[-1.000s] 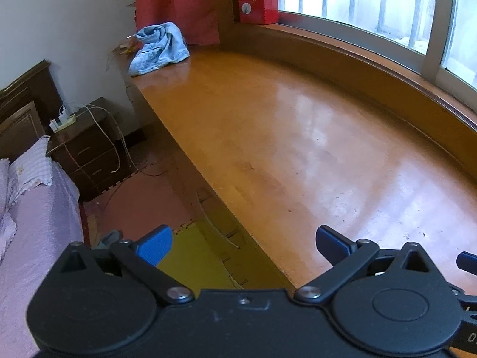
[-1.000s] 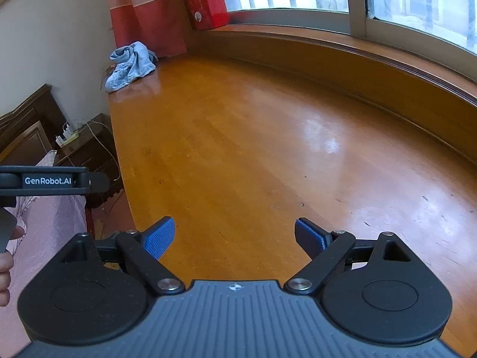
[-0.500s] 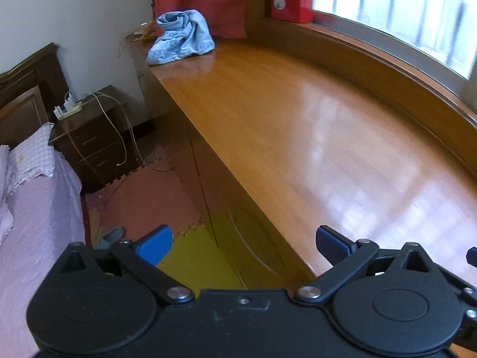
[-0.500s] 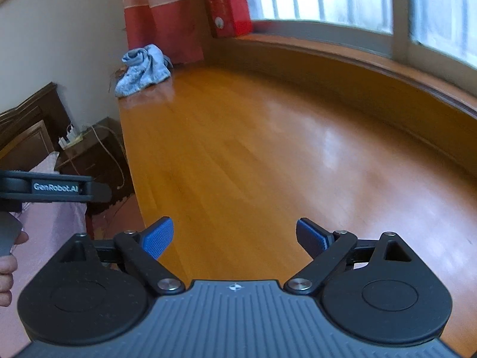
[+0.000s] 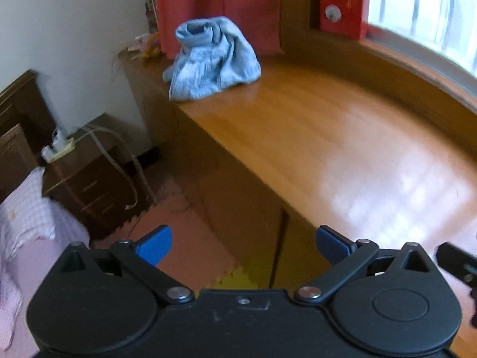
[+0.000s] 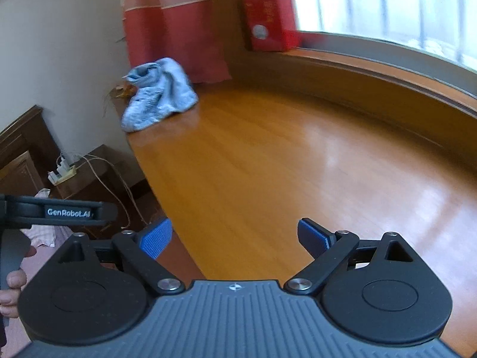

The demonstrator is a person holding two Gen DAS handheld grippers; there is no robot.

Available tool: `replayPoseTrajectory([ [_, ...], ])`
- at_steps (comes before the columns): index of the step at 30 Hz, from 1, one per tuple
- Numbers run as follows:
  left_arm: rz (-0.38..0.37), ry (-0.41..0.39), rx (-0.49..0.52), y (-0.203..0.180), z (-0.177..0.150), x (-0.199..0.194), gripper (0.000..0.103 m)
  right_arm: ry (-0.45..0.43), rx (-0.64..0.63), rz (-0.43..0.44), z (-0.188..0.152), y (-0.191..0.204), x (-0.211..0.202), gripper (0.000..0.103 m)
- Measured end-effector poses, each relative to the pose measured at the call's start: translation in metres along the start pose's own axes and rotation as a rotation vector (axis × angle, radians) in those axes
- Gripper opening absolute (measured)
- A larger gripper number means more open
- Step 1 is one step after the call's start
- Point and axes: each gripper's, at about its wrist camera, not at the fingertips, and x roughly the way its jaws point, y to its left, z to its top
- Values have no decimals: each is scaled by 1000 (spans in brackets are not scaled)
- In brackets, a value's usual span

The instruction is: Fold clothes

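A crumpled light blue garment (image 5: pixel 211 59) lies in a heap at the far end of the wooden platform (image 5: pixel 342 137), close to the red curtain; the right wrist view shows the garment (image 6: pixel 158 95) too. My left gripper (image 5: pixel 243 246) is open and holds nothing, hovering off the platform's near edge, far short of the cloth. My right gripper (image 6: pixel 234 238) is open and holds nothing, above the platform's near part. The left gripper's body (image 6: pixel 59 213) and a hand (image 6: pixel 12 286) on it appear at the left of the right wrist view.
A red box (image 5: pixel 342 3) stands on the window sill at the back. A red curtain (image 5: pixel 217 6) hangs behind the garment. Left of the platform are a dark nightstand (image 5: pixel 83 176) with cables, a bed (image 5: pixel 26 238) and floor mats (image 5: pixel 184 238).
Both grippers have moved forward toward the far end of the platform; the blue garment looks much larger and nearer. Both stay open.
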Motion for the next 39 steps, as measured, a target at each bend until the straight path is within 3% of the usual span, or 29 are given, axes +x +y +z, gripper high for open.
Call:
replayPoseTrajectory([
  [7, 11, 31, -28, 51, 54, 62, 103, 3, -74, 29, 46, 45, 68, 94],
  [11, 68, 50, -20, 76, 91, 96, 103, -11, -87, 59, 75, 61, 119, 94],
  [16, 111, 31, -21, 105, 139, 130, 103, -31, -147, 137, 137, 92, 175, 94],
  [20, 133, 18, -42, 131, 165, 155, 103, -74, -235, 146, 197, 117, 230, 94],
  [25, 131, -65, -24, 163, 210, 188, 103, -101, -350, 117, 243, 153, 302, 94],
  [30, 57, -153, -35, 193, 279, 234, 103, -68, -234, 56, 268, 155, 355, 94],
  [34, 2, -199, -10, 198, 331, 270, 103, 13, -181, 18, 276, 157, 395, 93],
  [35, -6, -191, 11, 195, 341, 282, 103, 45, -186, 10, 274, 159, 404, 91],
  [37, -68, -148, 60, 189, 352, 306, 103, 88, -153, 55, 267, 159, 416, 69],
  [38, -117, -121, 81, 185, 354, 316, 103, 105, -119, 97, 264, 158, 417, 30],
  [39, -180, -96, 96, 181, 353, 323, 97, 127, -84, 108, 261, 159, 417, 15],
])
